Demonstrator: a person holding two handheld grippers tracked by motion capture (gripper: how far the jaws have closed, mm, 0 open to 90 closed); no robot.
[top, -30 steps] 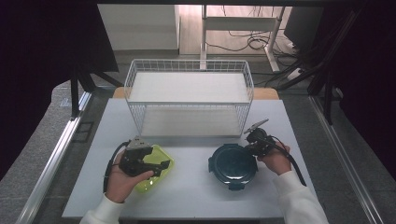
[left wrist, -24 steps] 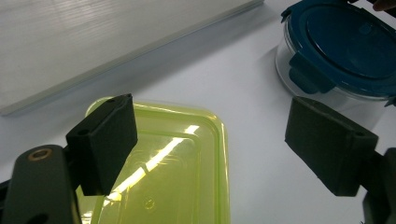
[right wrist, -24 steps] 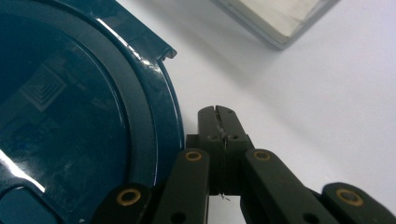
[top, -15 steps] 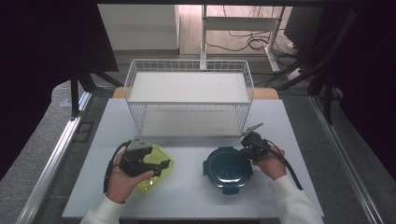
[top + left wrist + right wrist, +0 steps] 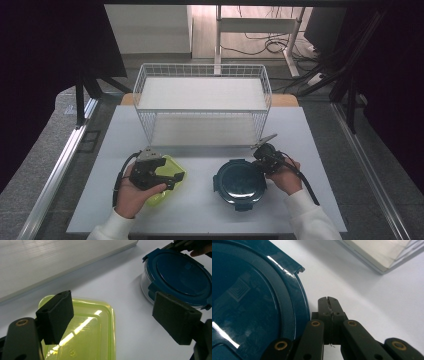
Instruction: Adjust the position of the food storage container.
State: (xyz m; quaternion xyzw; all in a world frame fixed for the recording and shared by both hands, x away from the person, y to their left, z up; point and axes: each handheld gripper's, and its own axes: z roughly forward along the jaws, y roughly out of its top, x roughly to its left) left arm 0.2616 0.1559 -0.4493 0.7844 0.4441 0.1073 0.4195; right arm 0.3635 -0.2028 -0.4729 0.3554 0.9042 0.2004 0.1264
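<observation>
Green container (image 5: pixel 165 180) sits at the near left of the white surface (image 5: pixel 200 220), flat and upright, and the left claw (image 5: pixel 176 176) hovers right over it with its jaws spread wide, one pad (image 5: pixel 56 315) above the lid's left part, the other out past its right edge. Nothing is pinched there yet. Moving right, the round blue-lidded container (image 5: pixel 240 181) rests near the middle, well apart from the green one. At its far right rim sits the right claw (image 5: pixel 256 159), jaws pressed together on nothing, tips (image 5: pixel 329 302) down on the surface just beside the lid's rim; whether they touch it I cannot tell. Behind both stands the white wire basket (image 5: pixel 202 75).

My read: the right claw is nudging the blue tub, while the left lines up a grab. Next, the left claw needs to drop and straddle the green lid's edges before squeezing.
</observation>
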